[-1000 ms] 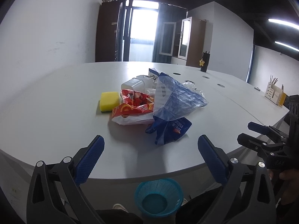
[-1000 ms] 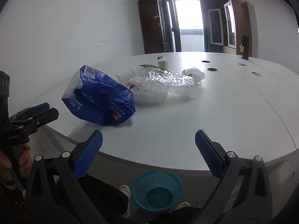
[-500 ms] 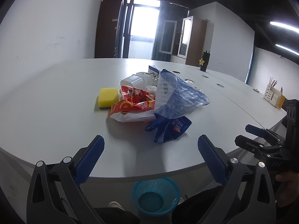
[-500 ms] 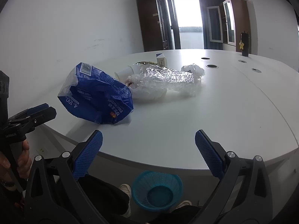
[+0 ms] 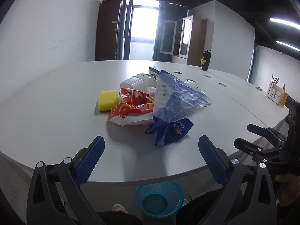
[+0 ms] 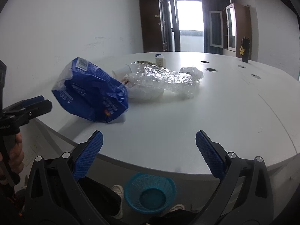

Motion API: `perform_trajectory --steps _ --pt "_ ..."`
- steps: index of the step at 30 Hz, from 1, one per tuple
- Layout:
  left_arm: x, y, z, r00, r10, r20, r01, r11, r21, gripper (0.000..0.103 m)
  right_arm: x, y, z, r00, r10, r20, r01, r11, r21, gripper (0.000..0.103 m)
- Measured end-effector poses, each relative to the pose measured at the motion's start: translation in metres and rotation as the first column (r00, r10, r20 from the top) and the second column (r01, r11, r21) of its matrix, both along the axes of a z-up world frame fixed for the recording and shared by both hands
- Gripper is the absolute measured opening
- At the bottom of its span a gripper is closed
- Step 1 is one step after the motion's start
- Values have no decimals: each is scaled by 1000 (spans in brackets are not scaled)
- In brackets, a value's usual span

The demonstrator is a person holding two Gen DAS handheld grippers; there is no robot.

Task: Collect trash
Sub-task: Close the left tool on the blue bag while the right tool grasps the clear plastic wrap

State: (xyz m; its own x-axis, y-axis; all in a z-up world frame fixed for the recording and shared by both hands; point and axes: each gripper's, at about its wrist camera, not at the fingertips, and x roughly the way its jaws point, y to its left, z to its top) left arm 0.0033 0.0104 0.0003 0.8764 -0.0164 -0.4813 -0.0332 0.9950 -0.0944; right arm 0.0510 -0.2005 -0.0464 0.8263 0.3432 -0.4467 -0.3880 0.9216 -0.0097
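Note:
A pile of trash lies on the white table (image 5: 46,112): a blue plastic bag (image 5: 174,110) (image 6: 91,93), a red and yellow wrapper (image 5: 131,106), a yellow sponge (image 5: 108,100), a white cup (image 5: 131,83), crumpled clear plastic (image 6: 165,78) and a small carton (image 6: 160,60). A blue mesh basket (image 5: 159,198) (image 6: 151,195) stands on the floor below the table edge. My left gripper (image 5: 151,161) is open and empty, short of the pile. My right gripper (image 6: 149,153) is open and empty at the table's edge; it also shows in the left wrist view (image 5: 260,136).
A black bottle with a yellow star tag (image 5: 206,60) and a wooden holder (image 5: 275,93) stand far back on the table. Cable holes (image 6: 211,69) dot the table top. A person's shoes (image 6: 118,189) show beside the basket. Cabinets and a bright door are behind.
Both grippers have moved slightly forward toward the table; the pile looks a little closer. Both stay open and empty.

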Motion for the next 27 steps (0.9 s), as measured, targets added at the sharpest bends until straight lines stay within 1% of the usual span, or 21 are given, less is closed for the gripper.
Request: perform_trajectory --steps 1,4,6,8,10,12,14,16,20,23,24,27 --pt "2 -1 0 1000 -5 -1 5 1000 2 97 3 -4 0 1000 -22 2 23 1000 -8 95" --pt "15 -4 -2 999 -27 -24 28 999 30 97 13 -11 1 999 -37 -6 37 999 -37 95" --pt "23 -5 0 999 -33 -25 34 998 50 97 20 -11 5 999 -46 1 46 994 -96 95" --pt "31 -3 4 999 -38 -21 39 998 48 97 29 -9 11 999 -53 11 54 987 -151 95" --pt "40 -2 7 999 -40 -28 41 999 33 97 41 -6 18 999 -32 7 33 986 -166 95" --pt "47 -5 8 998 -53 -29 54 998 38 97 55 1 21 1000 15 -26 -20 978 -206 95" --pt "52 -9 5 997 -68 -34 70 996 55 97 69 11 22 999 37 -40 -47 958 -282 95" --pt "56 -8 1 996 -71 -47 74 996 53 97 79 21 22 999 42 -34 -51 935 -350 95" --pt "59 -3 -6 994 -87 -69 89 996 22 97 97 30 26 997 57 -45 -70 922 -382 95" --pt "61 4 -10 993 -92 -70 91 996 -12 95 114 37 28 997 56 -44 -69 898 -435 95" --pt "62 5 -11 993 -88 -76 87 996 -13 95 120 39 28 997 58 -43 -71 889 -453 95" --pt "63 2 -16 993 -81 -91 83 996 23 92 135 45 28 996 76 -46 -89 861 -501 95"
